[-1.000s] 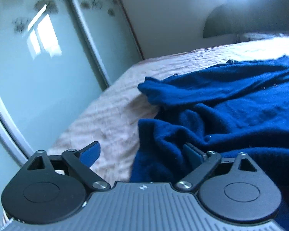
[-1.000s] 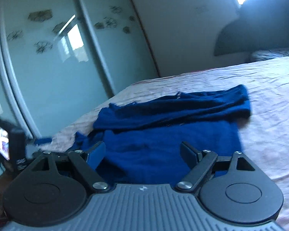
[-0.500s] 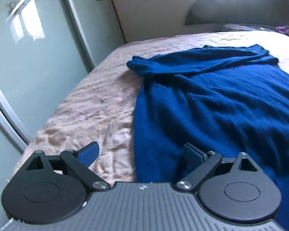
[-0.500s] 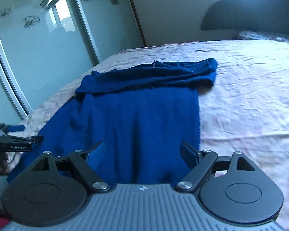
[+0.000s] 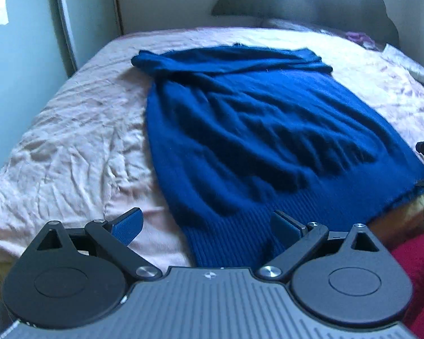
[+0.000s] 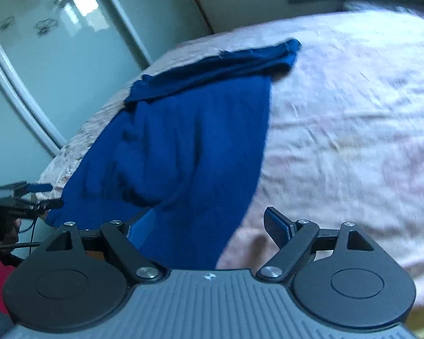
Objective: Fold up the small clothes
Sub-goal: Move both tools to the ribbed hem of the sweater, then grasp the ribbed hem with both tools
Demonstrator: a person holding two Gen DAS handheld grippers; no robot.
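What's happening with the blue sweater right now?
Left hand-held gripper open, right hand-held gripper open, both empty. Blue sweater flat on bed, sleeves folded across top. Nothing blocking.

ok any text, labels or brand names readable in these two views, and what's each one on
No word or number reads clearly in either view.
Small white logo mark, no letters: on the ridged body of the left gripper and of the right gripper.
Pale lettering on the black device at the left edge of the right wrist view: too small and blurred to read.
Blue sweater: no label or print shows.
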